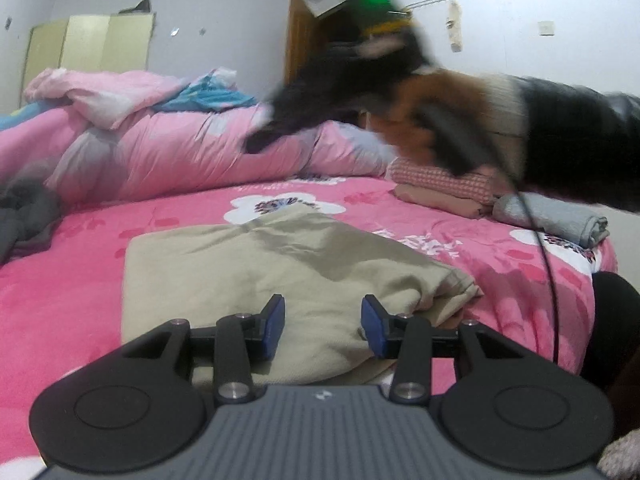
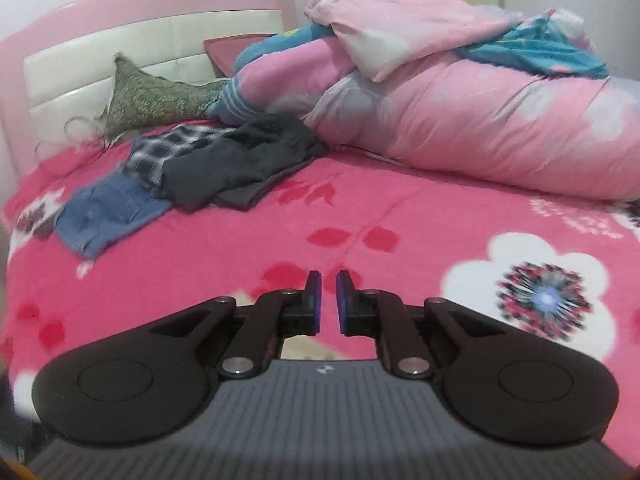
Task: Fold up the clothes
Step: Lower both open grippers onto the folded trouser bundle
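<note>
On a bed spread with a pink flowered cover (image 1: pixel 100 280), the left gripper (image 1: pixel 323 326) hangs with its blue-padded fingers (image 1: pixel 274 330) spread wide, holding nothing, just above the near edge of a folded beige garment (image 1: pixel 256 276) lying flat on the cover. Whether the pads brush the cloth cannot be told from this angle. Beyond the garment, by the far side of the bed, sits a small stack of folded clothes: a checked pink piece (image 1: pixel 440 180) on top of a plain pinkish one, with a folded grey piece (image 1: pixel 560 220) beside them. The person's arm, blurred, reaches across above that stack with the right gripper.

In the right wrist view, the right gripper (image 2: pixel 328 300) has its fingers (image 2: pixel 314 300) drawn close together with only a narrow gap between the pads, nothing caught in it, over bare pink cover (image 2: pixel 360 208). Well ahead, near the headboard (image 2: pixel 120 40), lies a loose heap of unfolded clothes: a dark grey garment (image 2: pixel 240 164), a black-and-white plaid piece (image 2: pixel 168 148) and blue denim (image 2: pixel 108 212). A rolled pink quilt (image 2: pixel 480 128) fills the right side of the bed.
</note>
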Demonstrator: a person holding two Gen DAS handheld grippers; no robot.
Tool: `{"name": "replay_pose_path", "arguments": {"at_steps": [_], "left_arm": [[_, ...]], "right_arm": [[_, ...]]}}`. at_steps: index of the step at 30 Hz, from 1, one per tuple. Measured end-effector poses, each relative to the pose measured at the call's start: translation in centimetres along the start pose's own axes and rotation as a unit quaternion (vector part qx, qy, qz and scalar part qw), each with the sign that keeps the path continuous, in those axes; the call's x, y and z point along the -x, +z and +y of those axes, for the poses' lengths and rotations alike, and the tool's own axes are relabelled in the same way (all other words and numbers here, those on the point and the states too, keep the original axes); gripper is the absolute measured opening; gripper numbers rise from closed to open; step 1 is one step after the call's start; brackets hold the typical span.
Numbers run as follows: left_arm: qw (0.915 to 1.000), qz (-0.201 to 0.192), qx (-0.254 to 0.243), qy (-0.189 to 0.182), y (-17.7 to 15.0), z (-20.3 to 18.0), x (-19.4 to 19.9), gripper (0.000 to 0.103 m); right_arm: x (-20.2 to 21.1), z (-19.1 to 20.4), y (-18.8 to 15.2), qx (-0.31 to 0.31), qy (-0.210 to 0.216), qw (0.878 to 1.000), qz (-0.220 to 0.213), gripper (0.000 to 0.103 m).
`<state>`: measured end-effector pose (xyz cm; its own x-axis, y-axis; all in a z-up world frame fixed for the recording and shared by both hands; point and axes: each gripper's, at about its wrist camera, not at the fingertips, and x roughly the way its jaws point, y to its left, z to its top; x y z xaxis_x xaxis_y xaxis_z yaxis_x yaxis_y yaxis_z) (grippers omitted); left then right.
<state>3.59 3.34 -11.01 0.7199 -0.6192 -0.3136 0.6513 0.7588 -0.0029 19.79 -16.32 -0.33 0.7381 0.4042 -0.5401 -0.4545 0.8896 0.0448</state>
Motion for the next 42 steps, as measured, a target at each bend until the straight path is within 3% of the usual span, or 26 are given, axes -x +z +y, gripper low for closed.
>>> {"name": "replay_pose_path", "arguments": {"at_steps": [7,10,12,15,19,22,26,31,34,38,42], "left_arm": [[0.9987,0.025,-0.012,0.044,2.6,0.0,0.7,0.064],[0.9973,0.036,-0.017,0.062,3.6,0.1,0.9,0.064],[0.9939,0.085,0.009,0.069,2.4,1.4,-0.4,0.065],[0.9958,0.065,0.042,0.049,1.9,2.4,0.5,0.065],[0.9954,0.076,0.026,0.053,2.0,2.3,0.5,0.065],[0.9945,0.084,0.02,0.06,2.1,1.9,0.6,0.066],[0.9924,0.095,0.011,0.078,2.4,1.1,0.5,0.068],[0.9904,0.109,-0.003,0.085,2.9,0.9,0.2,0.071],[0.9894,0.114,-0.006,0.089,3.1,0.8,0.0,0.072],[0.9877,0.121,-0.009,0.098,3.5,0.6,-0.1,0.072],[0.9856,0.123,-0.02,0.114,4.3,0.0,0.5,0.073]], "right_arm": [[3.1,-0.4,-3.8,-0.019,0.017,1.0,0.005,0.008],[3.8,-0.1,-6.5,-0.036,0.028,0.999,0.018,0.008],[4.3,0.0,-8.7,-0.046,0.03,0.998,0.035,0.008],[6.6,-0.5,-13.5,-0.073,0.031,0.996,0.043,0.008],[10.8,-2.2,-15.9,-0.127,0.012,0.991,0.046,0.01],[12.7,-2.5,-15.7,-0.133,0.0,0.991,0.027,0.011],[13.3,-1.2,-15.0,-0.118,0.049,0.992,-0.025,0.011],[11.7,0.7,-18.5,-0.087,0.071,0.994,0.008,0.012],[12.6,0.0,-20.5,-0.112,0.077,0.99,0.042,0.012],[14.9,-0.5,-20.8,-0.125,0.059,0.99,0.018,0.012],[16.2,-0.7,-18.8,-0.114,0.052,0.992,-0.022,0.013]]}}
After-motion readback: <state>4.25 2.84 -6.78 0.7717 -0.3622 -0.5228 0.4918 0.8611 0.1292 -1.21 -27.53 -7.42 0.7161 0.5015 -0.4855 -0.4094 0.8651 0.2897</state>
